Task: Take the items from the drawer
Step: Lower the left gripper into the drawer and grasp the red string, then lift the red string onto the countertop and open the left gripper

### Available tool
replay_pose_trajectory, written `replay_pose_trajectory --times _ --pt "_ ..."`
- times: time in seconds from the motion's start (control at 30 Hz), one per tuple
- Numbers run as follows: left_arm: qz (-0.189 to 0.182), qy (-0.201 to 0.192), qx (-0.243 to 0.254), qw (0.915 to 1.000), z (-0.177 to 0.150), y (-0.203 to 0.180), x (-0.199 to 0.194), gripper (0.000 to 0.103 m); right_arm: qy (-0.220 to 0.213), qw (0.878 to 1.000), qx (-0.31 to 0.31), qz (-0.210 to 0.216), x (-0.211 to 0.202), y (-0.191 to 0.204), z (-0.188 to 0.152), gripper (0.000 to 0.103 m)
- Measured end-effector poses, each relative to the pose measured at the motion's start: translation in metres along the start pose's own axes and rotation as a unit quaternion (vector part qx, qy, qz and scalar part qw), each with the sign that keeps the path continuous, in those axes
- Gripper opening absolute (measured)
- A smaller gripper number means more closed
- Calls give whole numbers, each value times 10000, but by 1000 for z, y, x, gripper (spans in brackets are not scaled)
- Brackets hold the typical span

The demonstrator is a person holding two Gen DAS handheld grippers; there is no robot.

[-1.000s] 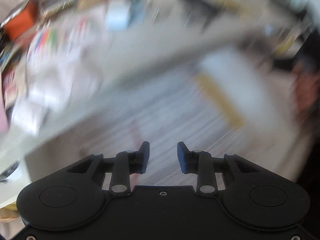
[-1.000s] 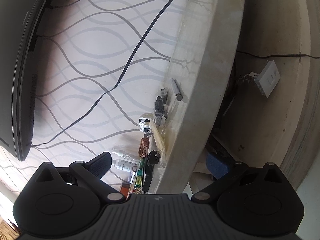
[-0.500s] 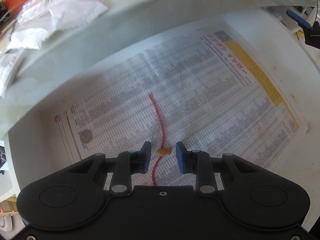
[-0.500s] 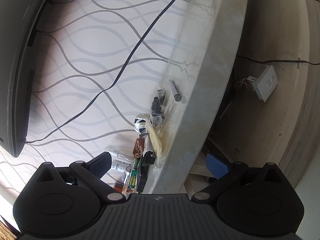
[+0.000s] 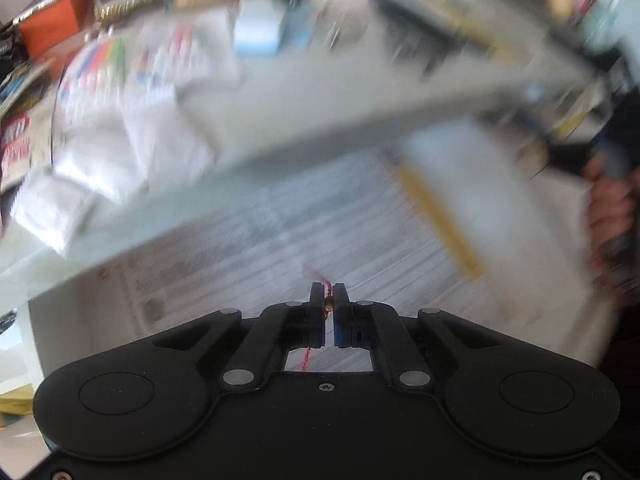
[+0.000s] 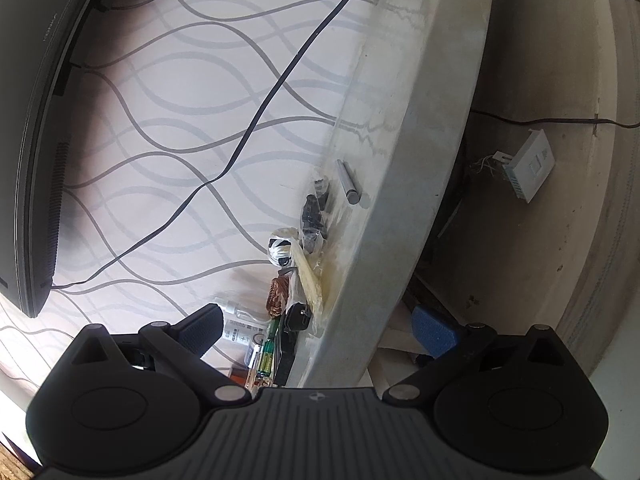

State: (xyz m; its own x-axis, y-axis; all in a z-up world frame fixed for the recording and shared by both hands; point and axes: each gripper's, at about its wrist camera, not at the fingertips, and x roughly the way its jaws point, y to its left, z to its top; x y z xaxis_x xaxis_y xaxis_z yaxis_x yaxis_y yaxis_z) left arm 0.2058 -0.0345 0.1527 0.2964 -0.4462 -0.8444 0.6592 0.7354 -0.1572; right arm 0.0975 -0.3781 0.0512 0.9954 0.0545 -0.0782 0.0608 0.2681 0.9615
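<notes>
Left tongs (image 5: 328, 303) shut, pads pinching a thin red string (image 5: 327, 286) with a small golden bead at the grip point. String's long axis running straight along the tongs' pointing line: one short end poking out past the tips, the other tail dangling back under the jaws toward the body. Just beyond and below the tips, printed paper (image 5: 280, 248) lining the open drawer (image 5: 56, 332), yellow band along its right side. Past the drawer's far edge, a cluttered top (image 5: 304, 92) with packets and boxes, all smeared by motion blur. Off to the far right of the tips, a hand (image 5: 610, 208) wrapped around a dark grip, well apart from the string.

Right tongs (image 6: 318, 330) spread wide, nothing between the blue pads, pointing level along a wavy-patterned wall. Ahead of the tips and between them, a grey ledge (image 6: 400, 184) carrying small odds and ends; dark screen (image 6: 44, 128) far off to the left, loose wall socket (image 6: 530, 170) off to the right. No drawer item near these tongs.

Judged from the grip: string already taken, so next move likely a lift clear of the drawer and over to the cluttered top beyond. Left tongs the only ones in reach. Main risk: thin string slipping from the pads, or the trailing tail snagging on the drawer edge
</notes>
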Motion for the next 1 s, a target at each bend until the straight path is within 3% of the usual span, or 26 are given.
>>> replay_pose_trajectory --times 0.1,0.33,0.43,0.73,1.0 --pt "-316 -489 -149 9982 19 2 -35 3 17 10000 13 -1 0 -1 0 103" --pt "-96 -1598 -451 9861 66 15 -81 3 29 10000 52 29 0 -2 0 103" --pt "-143 -1884 -570 9803 86 19 -84 4 28 10000 65 42 0 -2 0 103" --pt "-307 -1980 -501 9784 115 13 -55 4 31 10000 81 41 -1 -3 0 103" --pt "107 -1881 -579 9804 118 23 -33 5 22 9999 103 47 -1 -3 0 103"
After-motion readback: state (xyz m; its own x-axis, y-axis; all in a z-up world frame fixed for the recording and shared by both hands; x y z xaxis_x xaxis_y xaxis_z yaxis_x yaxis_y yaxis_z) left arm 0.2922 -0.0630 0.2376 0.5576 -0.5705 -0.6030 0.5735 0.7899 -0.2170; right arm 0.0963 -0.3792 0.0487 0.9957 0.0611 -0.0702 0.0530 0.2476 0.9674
